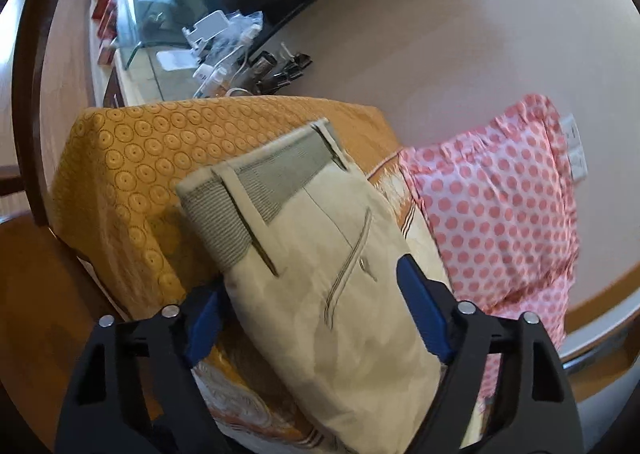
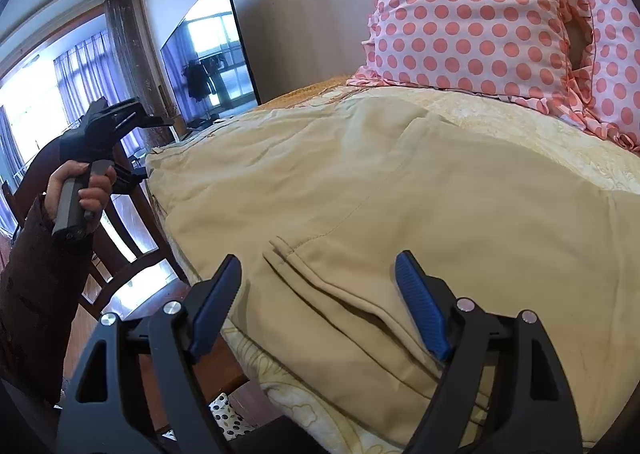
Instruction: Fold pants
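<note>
Spanning the bed (image 2: 520,126), its yellow-patterned cover carried the beige pants (image 1: 320,254), folded with the waistband toward the far edge, just beside a pink polka-dot pillow (image 1: 500,206). Left tool (image 1: 316,302) and right tool (image 2: 320,294) (blue-padded fingers spread apart) hovered over the fabric, gripping nothing.

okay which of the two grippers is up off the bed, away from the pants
The left gripper, seen in the right wrist view raised beside the bed. The right gripper sits low over the beige pants.
</note>
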`<state>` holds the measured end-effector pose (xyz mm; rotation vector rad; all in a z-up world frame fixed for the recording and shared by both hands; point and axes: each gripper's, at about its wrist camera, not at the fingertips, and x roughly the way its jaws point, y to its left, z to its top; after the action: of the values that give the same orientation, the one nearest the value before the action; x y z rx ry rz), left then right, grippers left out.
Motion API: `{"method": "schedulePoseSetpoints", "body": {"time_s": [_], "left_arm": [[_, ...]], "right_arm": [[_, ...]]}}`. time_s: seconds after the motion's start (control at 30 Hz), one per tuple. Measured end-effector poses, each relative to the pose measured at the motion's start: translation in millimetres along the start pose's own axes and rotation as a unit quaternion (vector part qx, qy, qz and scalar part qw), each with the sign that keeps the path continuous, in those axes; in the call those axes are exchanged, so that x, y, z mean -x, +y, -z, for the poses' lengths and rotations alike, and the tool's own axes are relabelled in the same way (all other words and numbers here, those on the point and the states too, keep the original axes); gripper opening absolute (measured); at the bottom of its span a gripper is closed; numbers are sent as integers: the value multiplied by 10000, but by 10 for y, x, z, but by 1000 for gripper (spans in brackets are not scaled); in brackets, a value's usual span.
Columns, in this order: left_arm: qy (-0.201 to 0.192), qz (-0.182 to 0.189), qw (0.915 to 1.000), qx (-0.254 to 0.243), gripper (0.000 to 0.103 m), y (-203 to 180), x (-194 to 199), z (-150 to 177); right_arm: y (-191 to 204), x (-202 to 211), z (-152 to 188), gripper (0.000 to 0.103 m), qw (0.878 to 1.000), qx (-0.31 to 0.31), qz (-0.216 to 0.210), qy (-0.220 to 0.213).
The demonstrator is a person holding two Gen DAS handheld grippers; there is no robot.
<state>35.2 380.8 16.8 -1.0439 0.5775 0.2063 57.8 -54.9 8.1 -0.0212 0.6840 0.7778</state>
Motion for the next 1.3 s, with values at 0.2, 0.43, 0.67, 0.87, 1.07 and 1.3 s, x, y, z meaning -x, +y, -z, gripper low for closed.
{"method": "schedulePoseSetpoints", "body": {"time_s": [0.2,0.43,0.67,0.87,1.07,1.3], "left_arm": [[-212,-700,9960,-509,17,-122,-84,95],[-739,-613,9647,-2452,9,-1169,254,563],[-358,582,8949,-4409,8,-2515,410,1796],[981,1587,8262,-5317,8,-3095,62,3253],[1617,1125,7684,-6089,8,-2843,-339,4288],[1307,1283,7700,-6112,8,-2962,-170,4398]], "right_arm": [[-5,15,8,79,10000,-48,-38,-59],[-178,285,10,79,9983,-460,-52,-358],[-625,1122,169,81,9849,-1041,754,-1161],[-1102,1746,539,81,9566,-1834,1703,-1491],[-1454,2034,913,81,9334,-2518,2085,-1476],[-1567,2212,978,81,9219,-2623,2321,-1653]]}}
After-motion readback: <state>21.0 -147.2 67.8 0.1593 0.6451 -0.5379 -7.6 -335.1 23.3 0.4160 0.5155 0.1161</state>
